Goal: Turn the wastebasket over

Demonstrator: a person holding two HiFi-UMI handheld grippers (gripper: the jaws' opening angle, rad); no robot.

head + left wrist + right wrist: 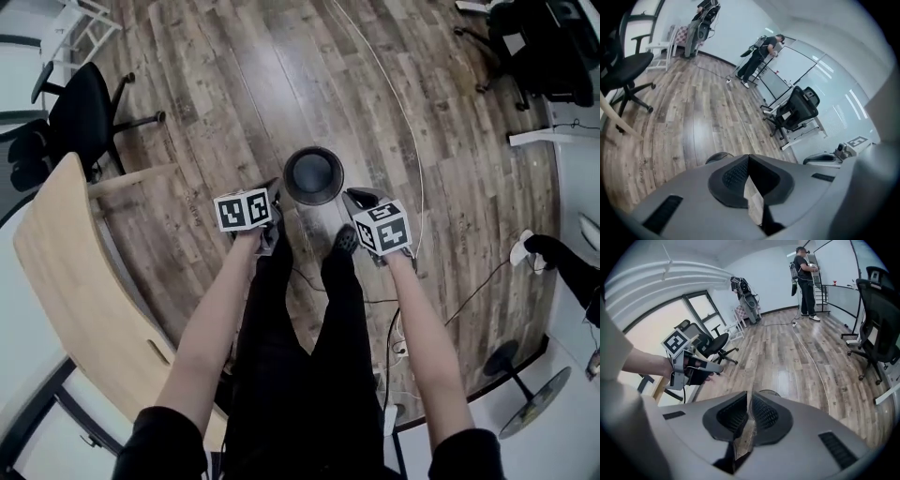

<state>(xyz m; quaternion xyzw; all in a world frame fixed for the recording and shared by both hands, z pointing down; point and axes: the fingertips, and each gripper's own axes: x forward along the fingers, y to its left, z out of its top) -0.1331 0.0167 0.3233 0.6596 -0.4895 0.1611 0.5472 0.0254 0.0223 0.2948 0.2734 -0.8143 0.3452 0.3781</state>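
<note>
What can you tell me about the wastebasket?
The wastebasket is a round bin: pale grey wall, dark circular end facing up, mouth or base unclear. It stands upright on the wood floor near the person's shoe. The left tongs and right tongs, both shut, hold nothing.

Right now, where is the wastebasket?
In the head view the wastebasket stands on the wood floor near the middle, between the left gripper and the right gripper.
</note>
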